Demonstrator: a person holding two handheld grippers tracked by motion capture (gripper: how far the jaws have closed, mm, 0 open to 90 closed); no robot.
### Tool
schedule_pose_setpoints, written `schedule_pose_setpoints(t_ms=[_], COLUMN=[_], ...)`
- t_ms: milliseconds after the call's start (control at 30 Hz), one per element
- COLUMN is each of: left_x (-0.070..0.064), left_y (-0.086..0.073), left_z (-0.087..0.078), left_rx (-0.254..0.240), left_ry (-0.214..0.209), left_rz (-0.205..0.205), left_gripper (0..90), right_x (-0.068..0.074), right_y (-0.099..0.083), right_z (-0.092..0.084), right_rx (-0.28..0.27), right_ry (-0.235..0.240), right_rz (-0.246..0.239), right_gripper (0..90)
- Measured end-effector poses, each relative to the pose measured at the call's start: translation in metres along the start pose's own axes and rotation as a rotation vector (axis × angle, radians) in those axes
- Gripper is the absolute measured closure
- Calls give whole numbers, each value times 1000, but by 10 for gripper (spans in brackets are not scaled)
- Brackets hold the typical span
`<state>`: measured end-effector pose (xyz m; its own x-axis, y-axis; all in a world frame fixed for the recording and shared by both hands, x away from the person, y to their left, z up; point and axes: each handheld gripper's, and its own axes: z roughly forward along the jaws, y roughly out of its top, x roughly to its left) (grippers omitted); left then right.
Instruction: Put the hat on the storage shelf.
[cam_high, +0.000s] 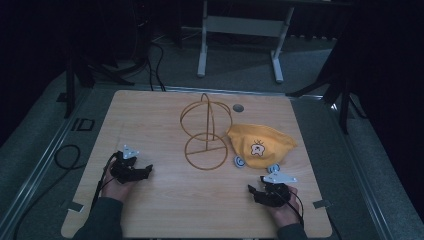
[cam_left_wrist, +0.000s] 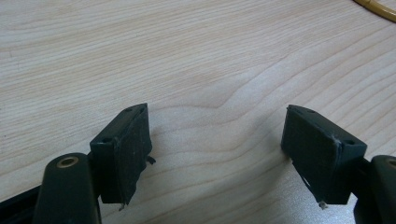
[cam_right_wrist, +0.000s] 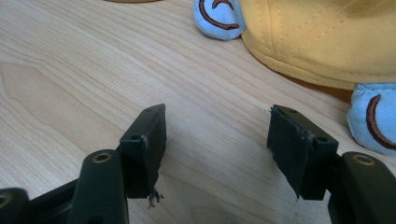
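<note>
**Q:** What do your hands hold right now?

**A:** Nothing. My left tool rests on the bench at the near left, jaws spread wide over bare wood. My right tool rests at the near right, jaws also spread, with nothing between them.

**Q:** Where is the thing you mean to handle?

**A:** A yellow cap lies flat on the bench, just beyond my right tool and a little to its right. It has a small white cartoon figure on the front and two pale blue ear flaps sticking out along its near edge. In the right gripper view the cap sits close ahead of my jaws, not touching them.

**Q:** How far along are you?

**A:** As I judge it, at the very start. The cap is untouched and no grip is made. Everything is left: reach, pinch the cap, move it.

**Q:** What else is around?

**A:** A gold wire stand, made of hoops on a ring base, is upright at mid-bench, just left of the cap; the cap's edge lies near its base. I guess the cap belongs on it. A small grey disc sits further back.

**Q:** Anything in the way?

**A:** The path from my right tool to the cap is open. The thin stand may tip if knocked.
</note>
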<state>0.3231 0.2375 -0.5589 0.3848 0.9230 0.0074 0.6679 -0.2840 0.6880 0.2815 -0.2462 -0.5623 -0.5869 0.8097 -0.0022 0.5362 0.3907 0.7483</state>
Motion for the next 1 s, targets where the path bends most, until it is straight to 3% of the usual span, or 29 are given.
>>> schedule_pose_setpoints(t_ms=[533, 667, 700, 733, 767, 833, 1000], left_x=[0, 0, 0, 0, 0, 0, 0], left_y=[0, 1, 1, 1, 1, 1, 1], left_z=[0, 1, 1, 1, 1, 1, 1], left_rx=[0, 1, 0, 0, 0, -1, -1], left_ry=[-2, -1, -1, -1, -1, -1, 1], left_rz=[1, 1, 1, 1, 1, 0, -2], left_gripper=[243, 243, 243, 243, 243, 243, 243], right_x=[0, -1, -2, -2, -5, -8, -13], right_y=[1, 1, 1, 1, 3, 5, 6], right_z=[1, 1, -1, -1, -3, -5, -11], right_rx=[9, 0, 3, 3, 25, 36, 65], right_ry=[-21, -30, -27, -27, -24, 0, -9], right_rz=[22, 26, 26, 26, 36, 47, 25], right_gripper=[300, 376, 460, 460, 553, 598, 627])
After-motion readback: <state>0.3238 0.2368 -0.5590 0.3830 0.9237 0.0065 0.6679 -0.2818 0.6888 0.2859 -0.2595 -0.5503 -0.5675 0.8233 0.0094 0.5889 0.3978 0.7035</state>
